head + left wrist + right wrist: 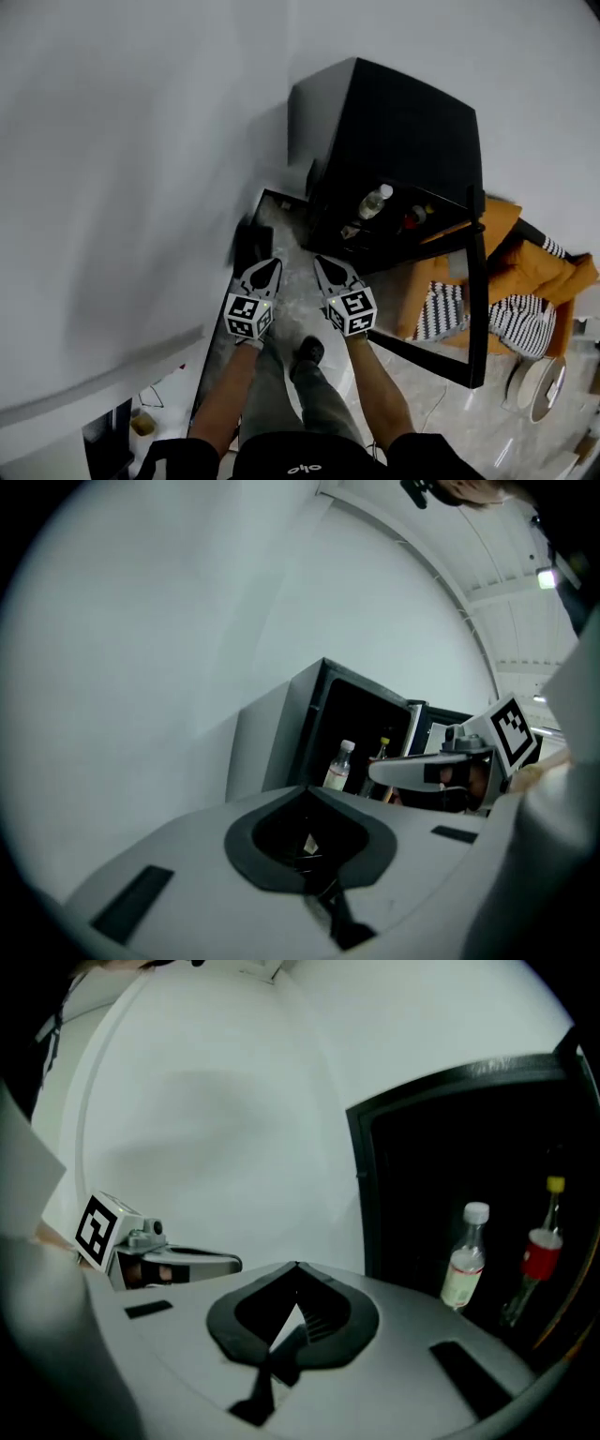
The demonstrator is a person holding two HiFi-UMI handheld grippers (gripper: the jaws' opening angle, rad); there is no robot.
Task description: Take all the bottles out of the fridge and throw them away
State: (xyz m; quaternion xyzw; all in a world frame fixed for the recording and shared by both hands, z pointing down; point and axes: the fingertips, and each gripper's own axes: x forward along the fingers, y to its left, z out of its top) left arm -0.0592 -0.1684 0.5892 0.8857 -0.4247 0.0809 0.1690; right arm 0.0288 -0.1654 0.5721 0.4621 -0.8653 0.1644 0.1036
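The black fridge (394, 141) stands open against the white wall. Inside it are a clear bottle with a white cap (373, 202) and something red (412, 217) beside it. In the right gripper view the clear bottle (466, 1260) stands left of a slim bottle with a red label and yellow cap (536, 1255). The left gripper view shows the same clear bottle (339, 766) and the yellow-capped bottle (381, 752). My left gripper (275, 263) and right gripper (320, 261) are side by side short of the fridge, both shut and empty, and both point toward it.
The fridge door (473, 309) swings out to the right. Behind it lie an orange seat (534, 272) and a striped cushion (441, 314). A dark object (251, 244) sits by the wall at left. My legs and a shoe (309, 350) are below on the marbled floor.
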